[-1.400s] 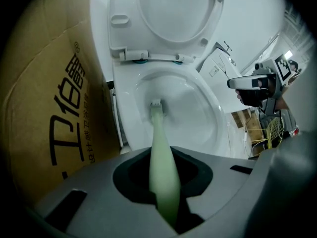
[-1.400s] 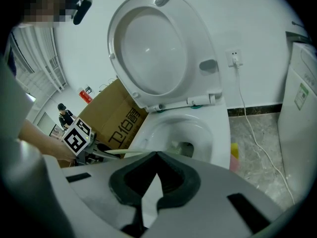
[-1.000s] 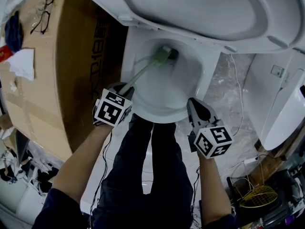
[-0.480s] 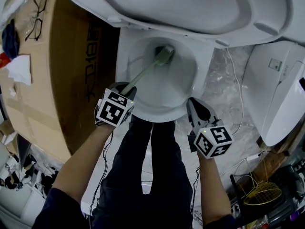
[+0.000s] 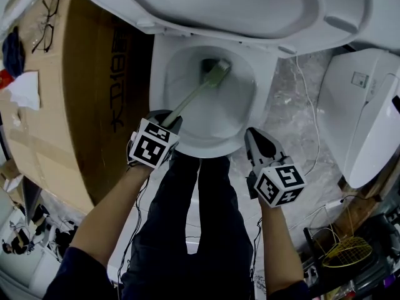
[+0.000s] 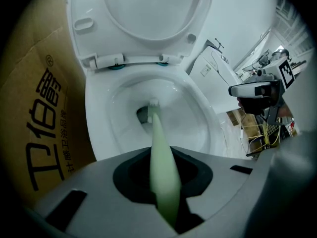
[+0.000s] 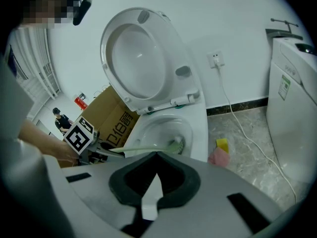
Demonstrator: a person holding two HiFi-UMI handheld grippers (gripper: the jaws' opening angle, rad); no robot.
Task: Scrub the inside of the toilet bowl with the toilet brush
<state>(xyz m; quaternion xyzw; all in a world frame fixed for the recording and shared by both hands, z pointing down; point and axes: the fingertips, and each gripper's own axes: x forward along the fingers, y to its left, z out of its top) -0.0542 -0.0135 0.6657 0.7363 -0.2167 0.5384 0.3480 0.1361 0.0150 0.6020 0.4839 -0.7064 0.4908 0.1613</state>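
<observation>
Little to report beyond one short sweep. Deep in the toilet bowl (image 5: 240,114), under the raised seat, nudges the toilet brush (image 5: 195,94) head from the drain's left edge across to its right within the last second; means scrubbing under way, probably with most of the wall untouched. Clamps the pale green handle in the left tool (image 5: 165,117). Keeps the right tool (image 5: 252,135) just beside the front rim, jaws nearly together on nothing.
</observation>
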